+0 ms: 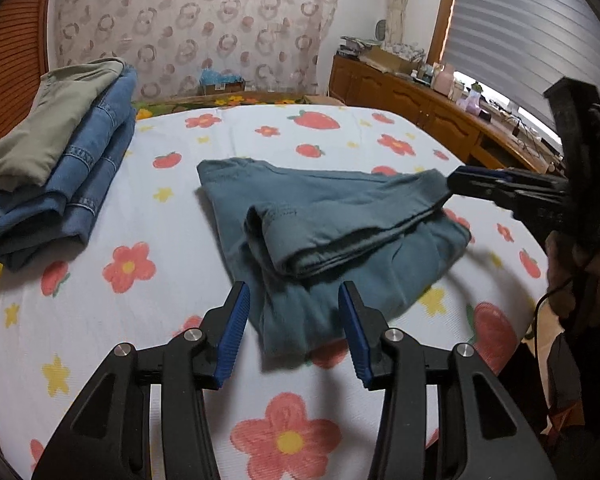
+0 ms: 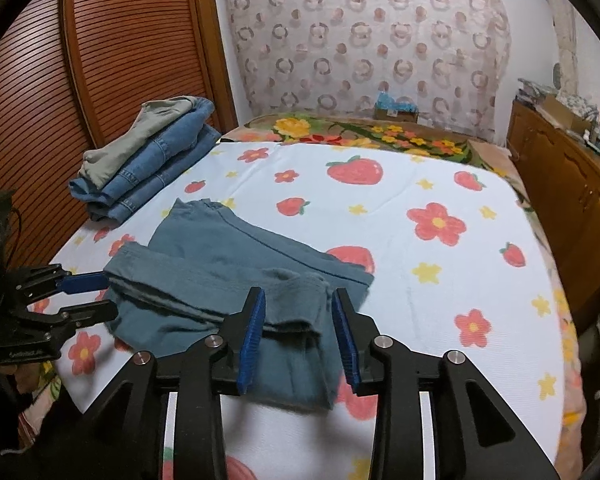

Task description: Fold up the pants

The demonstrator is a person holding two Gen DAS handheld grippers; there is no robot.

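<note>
Teal pants (image 1: 324, 224) lie folded over themselves on the flower-print bed sheet (image 1: 140, 200), also seen in the right wrist view (image 2: 236, 264). My left gripper (image 1: 294, 332) is open, its blue pads just above the near end of the pants, holding nothing. It shows at the left of the right wrist view (image 2: 100, 294), open beside the fold's edge. My right gripper (image 2: 300, 336) is open over the folded end of the pants. In the left wrist view it comes in from the right (image 1: 460, 182), its tip at the upper layer's edge.
A stack of folded jeans with a khaki garment on top (image 1: 60, 152) lies at the bed's far left, next to a slatted wooden door (image 2: 40, 100). A wooden cabinet (image 1: 420, 108) with clutter runs along the right side. A patterned curtain (image 2: 360, 40) hangs behind the bed.
</note>
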